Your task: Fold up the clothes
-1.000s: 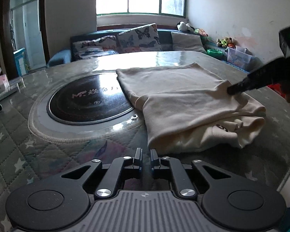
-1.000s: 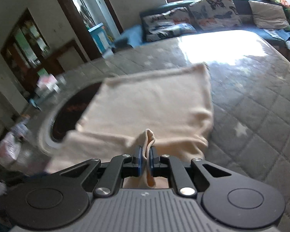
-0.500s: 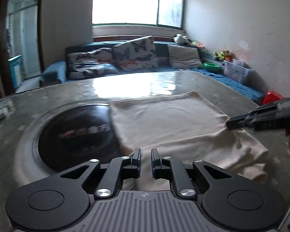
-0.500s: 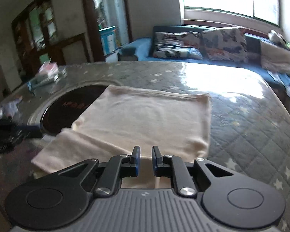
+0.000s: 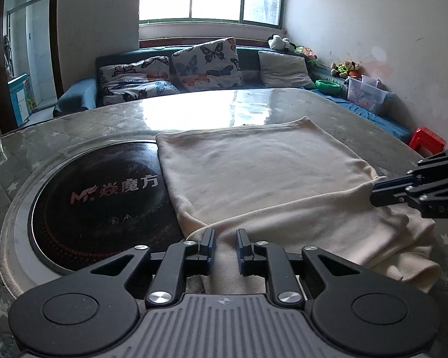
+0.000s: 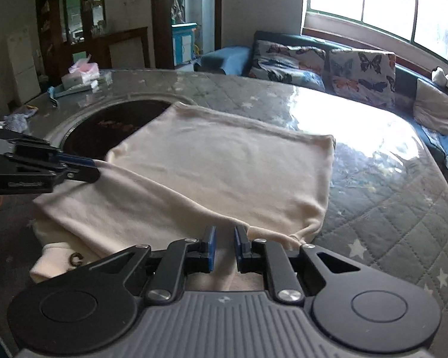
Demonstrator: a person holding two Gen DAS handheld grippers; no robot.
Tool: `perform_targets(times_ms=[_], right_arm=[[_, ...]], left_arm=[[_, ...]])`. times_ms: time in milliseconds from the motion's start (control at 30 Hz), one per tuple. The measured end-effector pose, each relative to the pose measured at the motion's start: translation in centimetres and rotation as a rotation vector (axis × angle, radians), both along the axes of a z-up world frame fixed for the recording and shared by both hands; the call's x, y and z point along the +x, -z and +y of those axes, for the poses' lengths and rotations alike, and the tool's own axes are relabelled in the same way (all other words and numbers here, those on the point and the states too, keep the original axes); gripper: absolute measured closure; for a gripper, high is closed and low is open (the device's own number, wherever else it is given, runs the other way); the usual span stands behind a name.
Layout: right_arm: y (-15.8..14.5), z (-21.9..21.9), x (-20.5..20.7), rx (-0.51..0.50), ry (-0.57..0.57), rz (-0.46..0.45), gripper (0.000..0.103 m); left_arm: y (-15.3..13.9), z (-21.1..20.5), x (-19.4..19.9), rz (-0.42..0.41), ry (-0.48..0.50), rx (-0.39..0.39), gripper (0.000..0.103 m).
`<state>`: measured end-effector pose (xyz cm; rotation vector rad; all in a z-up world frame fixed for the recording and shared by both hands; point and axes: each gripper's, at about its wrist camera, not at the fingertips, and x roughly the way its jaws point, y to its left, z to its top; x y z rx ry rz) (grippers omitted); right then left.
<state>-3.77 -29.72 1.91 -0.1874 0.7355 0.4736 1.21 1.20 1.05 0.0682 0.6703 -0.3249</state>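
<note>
A cream garment lies folded on the quilted glass-topped table, its left side overlapping a black round cooktop. My left gripper sits at the near left end of the folded edge, shut on the cloth that fills its narrow gap. My right gripper is shut on the same edge at the near right end. That edge of the garment runs taut between the two. Each gripper shows in the other's view: the right gripper at far right, the left gripper at far left.
A sofa with butterfly cushions runs behind the table under the window. A tissue pack and small items lie on the table's far left. A red stool and plastic boxes stand by the right wall.
The right gripper let go of the pinch of cloth it held a second ago. Both grippers then came in low to the garment's near folded edge, and cloth now sits between their fingers.
</note>
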Motion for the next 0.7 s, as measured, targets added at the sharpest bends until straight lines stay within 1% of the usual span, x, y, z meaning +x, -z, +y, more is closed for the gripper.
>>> perform_targets(times_ms=[67, 133, 233, 367, 500, 533, 633, 700], right_arm=[[0.0, 0.1, -0.7, -0.004, -0.029, 0.0, 0.089], [0.4, 0.2, -1.2, -0.023, -0.054, 0.015, 0.089], [0.6, 0.1, -1.9, -0.053, -0.061, 0.003, 0.089], [-0.1, -0.2, -2.8, -0.04, -0.073, -0.005, 0.089], [0.3, -0.1, -3.1, -0.062, -0.093, 0.005, 0.088], [0.2, -0.2, -3.2, -0.06, -0.097, 0.003, 0.087], [-0.4, -0.4, -3.6, -0.052, -0.11, -0.001, 0.085], [-0.7, -0.5, -4.0, -0.063, -0.124, -0.007, 0.085]], left_arm=[[-0.1, -0.2, -0.2, -0.005, 0.005, 0.01, 0.081], [-0.2, -0.4, -0.6, -0.01, 0.018, 0.021, 0.077], [-0.6, -0.5, -1.6, -0.026, 0.043, 0.038, 0.077], [-1.1, -0.6, -3.8, -0.045, 0.106, 0.055, 0.076], [-0.9, -0.8, -6.5, -0.054, 0.184, 0.114, 0.076], [-0.8, -0.9, -7.2, -0.06, 0.205, 0.128, 0.075], [-0.6, -1.4, -8.9, -0.085, 0.271, 0.182, 0.061], [-0.2, -2.0, -9.6, -0.097, 0.304, 0.213, 0.061]])
